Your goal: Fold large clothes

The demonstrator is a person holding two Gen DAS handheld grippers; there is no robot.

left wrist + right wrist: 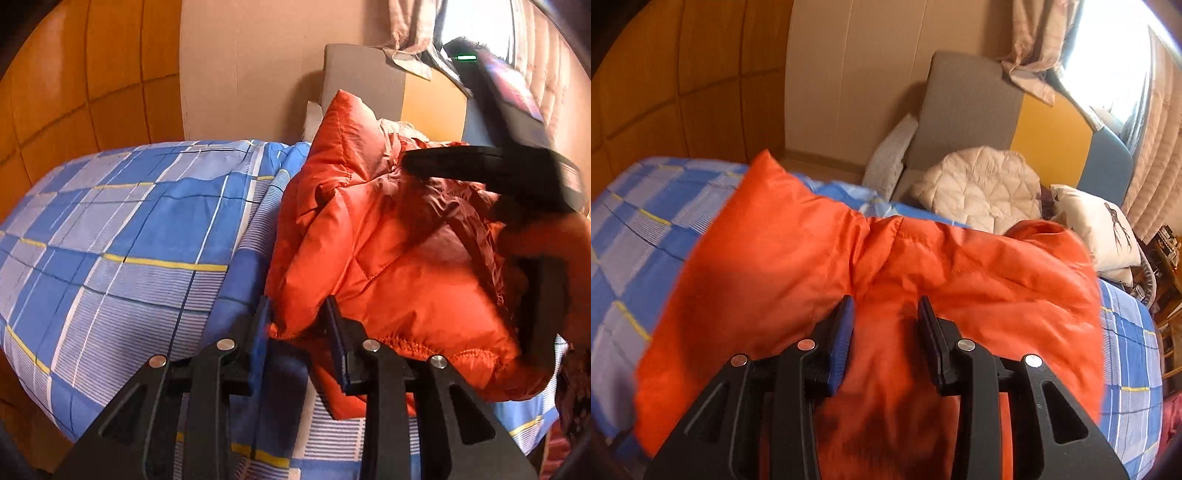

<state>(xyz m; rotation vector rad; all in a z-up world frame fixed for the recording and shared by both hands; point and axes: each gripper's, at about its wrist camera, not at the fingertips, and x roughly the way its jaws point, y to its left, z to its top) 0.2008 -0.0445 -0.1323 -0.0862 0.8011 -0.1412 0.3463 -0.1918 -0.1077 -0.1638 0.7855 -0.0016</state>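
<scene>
A bed covered with a blue, white and yellow checked sheet (122, 236) fills the lower half of both views, set against orange-brown wooden wall panels (74, 74) at the upper left and a beige wall beside them. In the right wrist view, a grey, yellow and blue upholstered headboard or chair back (975, 110) stands in the upper middle, with a cream quilted garment (979, 184) heaped in front of it and a white printed cushion (1097, 229) to its right. A pale curtain (1034, 48) hangs by the bright window at the upper right.

The puffy orange quilted jacket (388, 251) lies bunched on the sheet, occupying the centre and right of the left wrist view and spreading across the middle of the right wrist view (871, 277).

The left gripper (297, 325) sits at the bottom centre of its frame, its two black fingers spread apart, with the jacket's lower edge lying between and just ahead of the tips; whether the pads touch the fabric cannot be told. The right gripper (886, 325) is likewise at the bottom centre of its own view, fingers spread, directly over the orange fabric. In the left wrist view it appears blurred at the right edge (517, 177), above the jacket.
</scene>
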